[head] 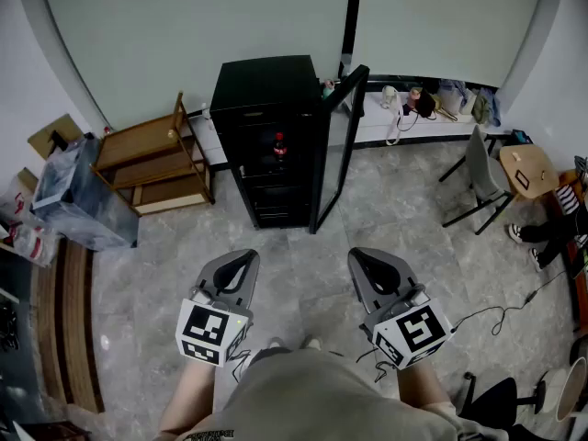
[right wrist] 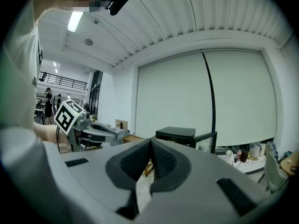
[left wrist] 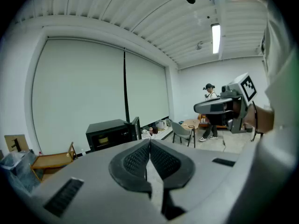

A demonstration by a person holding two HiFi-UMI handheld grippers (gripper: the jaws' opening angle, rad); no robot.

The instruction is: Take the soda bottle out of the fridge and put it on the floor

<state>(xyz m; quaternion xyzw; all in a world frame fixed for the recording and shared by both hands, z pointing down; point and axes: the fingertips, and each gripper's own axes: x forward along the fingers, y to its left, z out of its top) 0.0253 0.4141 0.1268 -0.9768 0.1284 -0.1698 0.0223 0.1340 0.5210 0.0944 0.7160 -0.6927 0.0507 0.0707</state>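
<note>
A small black fridge [head: 266,136] stands against the far wall with its door [head: 338,145] swung open to the right. Inside, on a shelf, the soda bottle [head: 278,149] with a red cap and label stands upright. Both grippers hover low near my body, well short of the fridge. My left gripper [head: 241,263] is shut and empty, its tips meeting in the left gripper view [left wrist: 149,141]. My right gripper [head: 366,260] is also shut with nothing held, seen in the right gripper view [right wrist: 150,141]. The fridge [left wrist: 110,133] [right wrist: 180,136] shows far off in both gripper views.
A wooden shelf rack [head: 156,163] lies tilted left of the fridge, beside a wrapped bundle [head: 78,196]. A grey chair [head: 482,177] and round wooden table [head: 528,168] stand at right. Clutter lines the low ledge [head: 432,104]. A cable [head: 501,315] trails on the tiled floor.
</note>
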